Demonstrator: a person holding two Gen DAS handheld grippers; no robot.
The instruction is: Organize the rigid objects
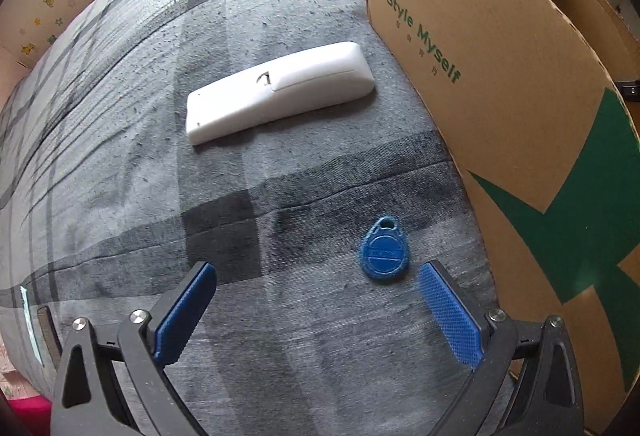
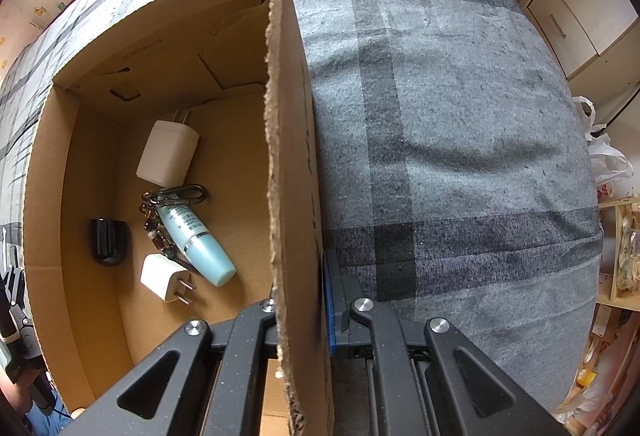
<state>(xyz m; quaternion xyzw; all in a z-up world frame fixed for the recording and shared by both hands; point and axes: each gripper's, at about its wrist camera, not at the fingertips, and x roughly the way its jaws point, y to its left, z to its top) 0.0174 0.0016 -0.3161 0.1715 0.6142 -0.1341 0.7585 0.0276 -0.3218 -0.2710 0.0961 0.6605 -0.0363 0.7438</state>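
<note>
Left claw (image 1: 316, 310) hangs apart over the blue fob (image 1: 385, 251); right claw (image 2: 300, 300) clamps the box wall (image 2: 294, 139).

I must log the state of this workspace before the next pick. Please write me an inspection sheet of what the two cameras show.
Surface: grey plaid fabric, soft and creased.
Job's things: blue key fob and white remote lie on the fabric beside the cardboard box. Inside the box: two white chargers, a pale blue tube, a key ring with carabiner, a small black object.
Clutter: nothing seen on the fabric.
Grippers: left gripper open, just short of the fob; right gripper shut on the box wall.
Cables: nothing seen.
Surroundings: wall with stickers, cabinets, plastic bags.
</note>
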